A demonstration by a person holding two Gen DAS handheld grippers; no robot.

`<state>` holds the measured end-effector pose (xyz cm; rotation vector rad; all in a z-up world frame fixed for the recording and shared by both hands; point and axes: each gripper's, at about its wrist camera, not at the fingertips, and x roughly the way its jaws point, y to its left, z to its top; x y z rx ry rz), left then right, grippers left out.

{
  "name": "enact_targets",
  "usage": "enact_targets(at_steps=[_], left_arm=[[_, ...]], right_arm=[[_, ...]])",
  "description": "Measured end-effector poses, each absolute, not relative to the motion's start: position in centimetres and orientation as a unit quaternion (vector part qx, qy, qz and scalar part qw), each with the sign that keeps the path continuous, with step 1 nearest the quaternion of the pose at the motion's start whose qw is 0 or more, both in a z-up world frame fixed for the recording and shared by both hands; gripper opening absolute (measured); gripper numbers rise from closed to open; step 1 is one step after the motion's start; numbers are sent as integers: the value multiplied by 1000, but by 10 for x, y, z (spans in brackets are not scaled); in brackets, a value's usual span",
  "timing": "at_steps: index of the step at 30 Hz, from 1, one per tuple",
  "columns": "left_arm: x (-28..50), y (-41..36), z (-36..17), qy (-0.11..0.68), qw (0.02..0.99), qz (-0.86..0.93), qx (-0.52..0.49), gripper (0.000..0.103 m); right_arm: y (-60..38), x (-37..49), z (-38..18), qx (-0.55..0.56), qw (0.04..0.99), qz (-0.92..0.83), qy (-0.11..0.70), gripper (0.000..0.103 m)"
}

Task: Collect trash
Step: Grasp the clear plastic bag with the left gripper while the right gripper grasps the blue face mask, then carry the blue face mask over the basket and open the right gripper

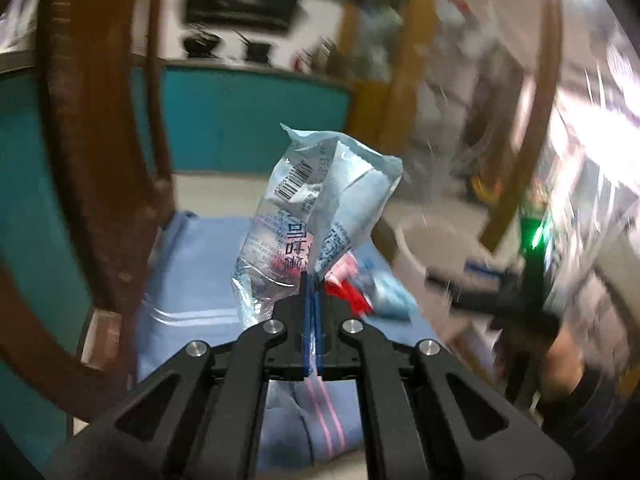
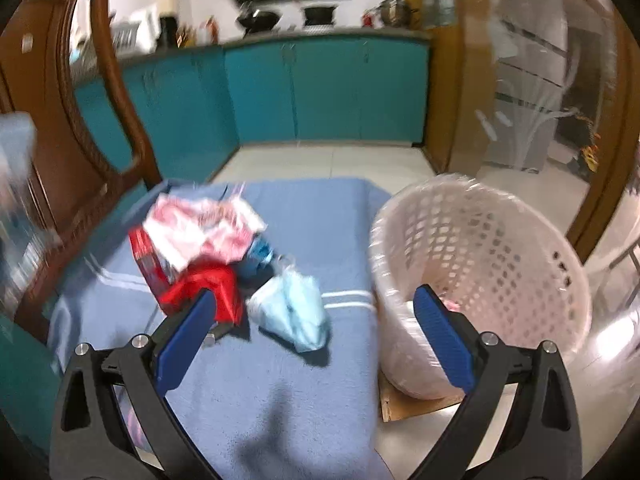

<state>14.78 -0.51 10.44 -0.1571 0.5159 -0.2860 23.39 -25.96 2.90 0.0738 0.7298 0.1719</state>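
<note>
The left gripper [image 1: 311, 280] pinches a crinkly clear-and-blue plastic wrapper [image 1: 316, 204] by its lower edge, lifted above the blue towel [image 1: 192, 264]; it looks feather-light, floppy and slippery. The right gripper [image 2: 316, 312] gapes empty.

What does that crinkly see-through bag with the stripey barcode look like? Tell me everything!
The plastic wrapper is a crumpled, empty-looking bag, partly clear and partly pale blue, with a black barcode, a square code and printed writing. Its top edge looks torn open and it leans to the right. It hangs in the air above the blue cloth, pinched at its lower edge by the shut blue pads of the left hand-held gripper. Nothing else touches it.
</note>
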Motion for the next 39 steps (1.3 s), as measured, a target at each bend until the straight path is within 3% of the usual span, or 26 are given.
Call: enact_targets(at_steps=[3, 6, 8, 9, 11, 12, 23, 39], left_arm=[[150, 11, 106, 247, 957, -119, -94, 3], [157, 17, 101, 258, 955, -108, -100, 3], [162, 19, 94, 268, 952, -105, -98, 3], [161, 20, 92, 272, 952, -103, -97, 3], [162, 21, 89, 277, 950, -102, -99, 3], [162, 22, 90, 279, 950, -102, -99, 3], [157, 9, 92, 286, 948, -114, -84, 3], [167, -2, 77, 316, 940, -112, -64, 3]], right_arm=[[-242, 249, 14, 17, 923, 88, 374, 96], [-233, 264, -3, 15, 912, 95, 398, 85], [-229, 274, -17, 19, 900, 98, 423, 60], [-228, 278, -24, 20, 893, 98, 439, 53], [-230, 278, -27, 37, 886, 103, 451, 18], [-231, 275, -22, 42, 886, 102, 451, 15], [-241, 159, 90, 101, 941, 166, 278, 14], [-229, 160, 86, 79, 936, 178, 292, 14]])
